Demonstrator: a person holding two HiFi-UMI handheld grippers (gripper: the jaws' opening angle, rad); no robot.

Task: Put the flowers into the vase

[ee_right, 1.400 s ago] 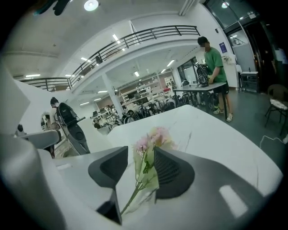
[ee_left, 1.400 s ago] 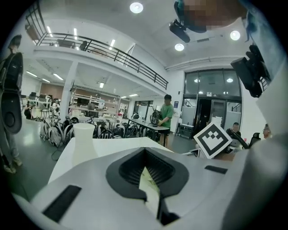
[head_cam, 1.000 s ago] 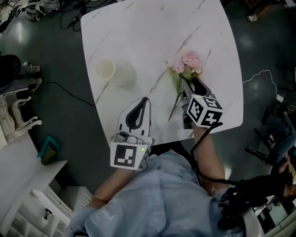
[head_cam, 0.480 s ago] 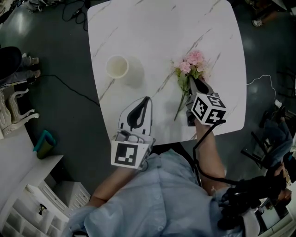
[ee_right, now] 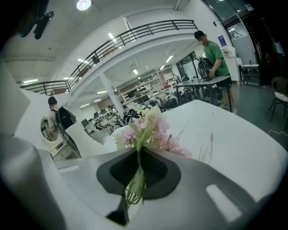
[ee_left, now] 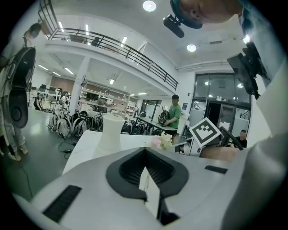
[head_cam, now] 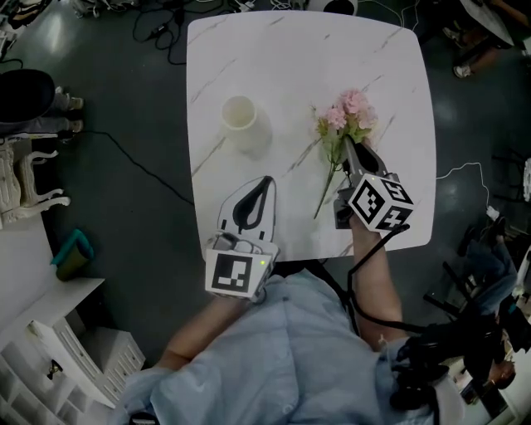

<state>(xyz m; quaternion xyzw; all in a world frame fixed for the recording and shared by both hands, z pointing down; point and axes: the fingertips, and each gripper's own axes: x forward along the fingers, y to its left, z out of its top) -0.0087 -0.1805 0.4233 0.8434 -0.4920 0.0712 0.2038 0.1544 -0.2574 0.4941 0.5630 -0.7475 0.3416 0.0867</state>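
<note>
A bunch of pink flowers [head_cam: 348, 112] with green stems lies over the right half of the white marble table [head_cam: 307, 58]. My right gripper [head_cam: 347, 143] has its jaws closing on the stems just below the blooms, and the pads press on them. In the right gripper view the flowers [ee_right: 146, 128] rise straight out of the gripper [ee_right: 137, 152]. A white vase [head_cam: 241, 120] stands upright and apart, to the left of the flowers. Near the table's front edge my left gripper [head_cam: 265, 180] is shut and holds nothing. From the left gripper view the vase [ee_left: 110, 134] stands ahead and the flowers [ee_left: 161, 141] to its right.
Dark floor surrounds the table, with cables [head_cam: 158, 21] at the far left corner. White furniture [head_cam: 33, 249] stands at the left. A person in a green shirt [ee_left: 173, 117] stands at a far table, with bicycles behind.
The right gripper's jaws have closed on the flower stems, and the gripper has risen a little with them. The left gripper has barely shifted.
</note>
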